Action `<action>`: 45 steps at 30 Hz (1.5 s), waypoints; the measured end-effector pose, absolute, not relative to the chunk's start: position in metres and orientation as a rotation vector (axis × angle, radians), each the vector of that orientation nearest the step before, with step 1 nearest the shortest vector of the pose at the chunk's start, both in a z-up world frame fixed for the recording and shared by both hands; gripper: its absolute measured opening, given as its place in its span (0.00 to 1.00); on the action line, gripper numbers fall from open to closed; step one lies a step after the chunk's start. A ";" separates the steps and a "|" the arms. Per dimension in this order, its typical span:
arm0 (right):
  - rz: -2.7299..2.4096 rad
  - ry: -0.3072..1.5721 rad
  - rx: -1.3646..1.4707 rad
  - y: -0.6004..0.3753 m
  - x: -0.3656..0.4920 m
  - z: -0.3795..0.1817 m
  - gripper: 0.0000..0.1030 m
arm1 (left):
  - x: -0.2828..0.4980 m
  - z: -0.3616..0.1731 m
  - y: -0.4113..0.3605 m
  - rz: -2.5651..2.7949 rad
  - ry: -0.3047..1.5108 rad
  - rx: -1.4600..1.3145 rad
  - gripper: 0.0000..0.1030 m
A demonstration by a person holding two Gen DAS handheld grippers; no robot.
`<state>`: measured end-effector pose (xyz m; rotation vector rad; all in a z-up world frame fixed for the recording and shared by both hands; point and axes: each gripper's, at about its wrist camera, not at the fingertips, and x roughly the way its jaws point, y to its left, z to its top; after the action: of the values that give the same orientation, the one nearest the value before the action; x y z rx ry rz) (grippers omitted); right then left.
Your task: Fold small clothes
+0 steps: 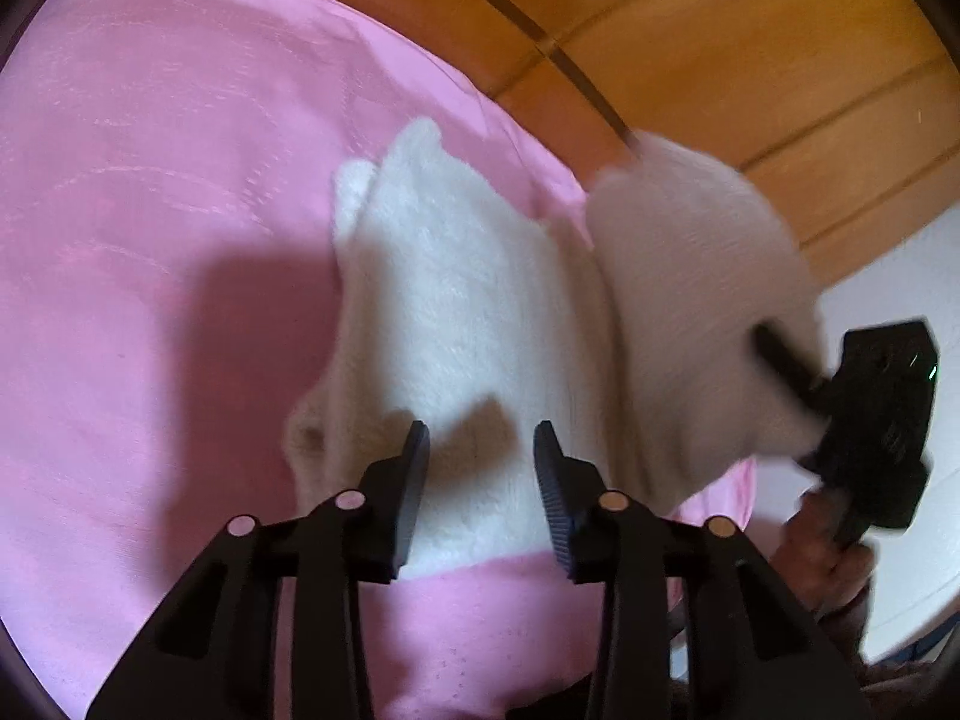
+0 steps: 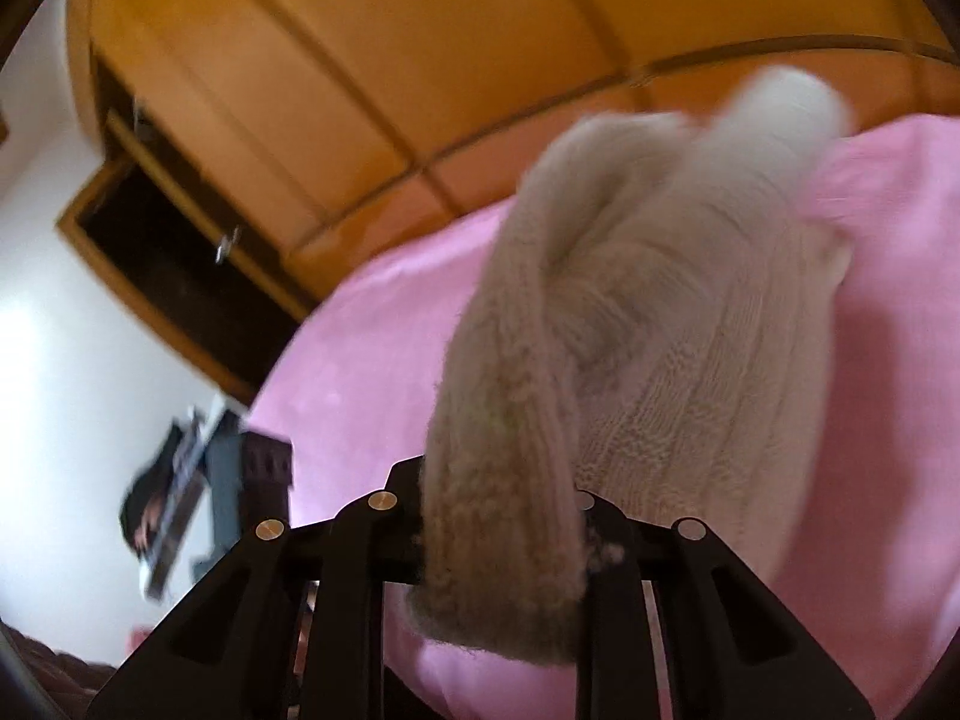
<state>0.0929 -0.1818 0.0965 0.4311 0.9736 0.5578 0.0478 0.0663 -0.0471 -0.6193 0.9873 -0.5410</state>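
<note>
Currently the right gripper pinches the cream knit sweater's bunched, blurred edge, which may slip; the left gripper gapes empty.

Cream-white knitted garment, fuzzy inner face up, spread flat on pink bed cover. Right-hand portion lifted clear of the cover, ribbed outer face showing, bunched at its edge, draped in a blurred fold over the flat part.

A home bedroom: pink bedsheet spread beside a wooden wardrobe and white wall.
</note>
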 end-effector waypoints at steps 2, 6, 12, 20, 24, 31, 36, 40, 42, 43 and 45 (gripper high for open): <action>0.590 1.009 0.307 -0.151 0.090 0.085 0.19 | 0.048 -0.043 0.080 -0.527 0.963 -0.661 0.50; 0.625 1.060 0.083 -0.099 0.078 0.059 0.20 | 0.048 -0.031 0.106 -0.549 0.919 -0.743 0.64; 0.698 0.998 0.062 -0.089 0.054 0.057 0.64 | 0.057 -0.018 0.106 -0.656 0.910 -0.817 0.80; 0.644 0.937 0.215 -0.161 0.018 0.084 0.64 | 0.086 -0.013 0.074 -0.710 0.999 -0.720 0.80; 0.505 0.942 0.259 -0.208 0.011 0.078 0.64 | 0.108 -0.009 0.055 -0.695 1.067 -0.637 0.75; 0.455 0.980 0.262 -0.208 0.007 0.058 0.59 | 0.122 -0.001 0.038 -0.576 1.103 -0.463 0.15; 0.579 0.995 0.235 -0.185 -0.009 0.062 0.59 | 0.112 -0.003 0.065 -0.464 1.091 -0.426 0.14; 0.565 1.083 0.266 -0.195 -0.011 0.040 0.59 | 0.101 -0.040 0.057 -0.438 1.154 -0.385 0.14; 0.582 1.072 0.257 -0.198 -0.012 0.047 0.59 | 0.094 -0.040 0.056 -0.427 1.130 -0.386 0.14; 0.592 1.064 0.258 -0.200 -0.013 0.053 0.59 | 0.093 -0.036 0.055 -0.416 1.112 -0.385 0.16; 0.585 1.025 0.251 -0.208 -0.006 0.070 0.59 | 0.092 -0.028 0.052 -0.403 1.089 -0.362 0.17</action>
<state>-0.0056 -0.2080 0.0699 0.2505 1.0255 0.5855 0.0924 0.0518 -0.0285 -0.3621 1.0892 -0.4026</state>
